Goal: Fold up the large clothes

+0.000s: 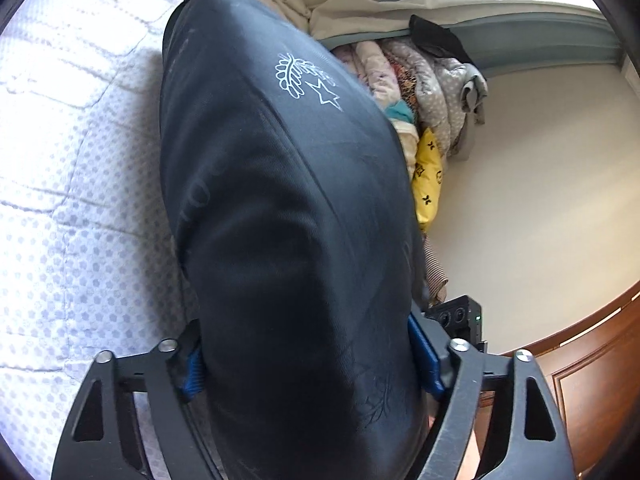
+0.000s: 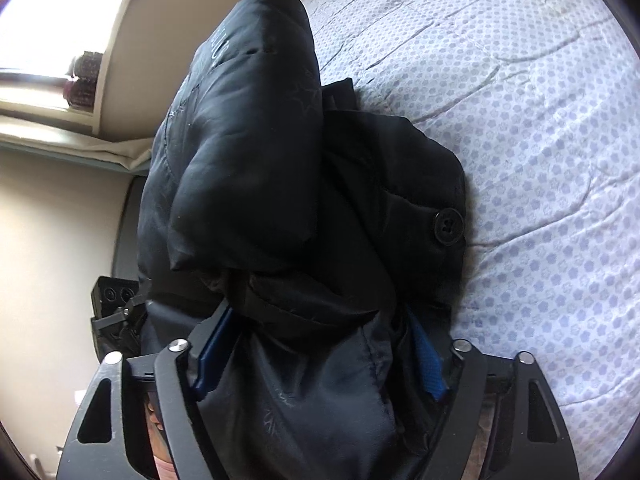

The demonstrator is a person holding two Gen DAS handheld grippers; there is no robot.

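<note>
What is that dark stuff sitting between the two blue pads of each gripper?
A bulky black jacket. In the left wrist view it fills the gap of the left gripper; in the right wrist view its bunched fabric fills the right gripper, both over the patterned bedspread.

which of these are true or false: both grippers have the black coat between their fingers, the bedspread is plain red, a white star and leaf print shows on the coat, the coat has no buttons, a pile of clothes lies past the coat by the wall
1. Both grippers have the black coat between their fingers. True: the left gripper and the right gripper each close on the black coat.
2. The bedspread is plain red. False: the bedspread is white with small bluish dots.
3. A white star and leaf print shows on the coat. True: the print shows in the left wrist view.
4. The coat has no buttons. False: a black button shows.
5. A pile of clothes lies past the coat by the wall. True: the pile of clothes.
</note>
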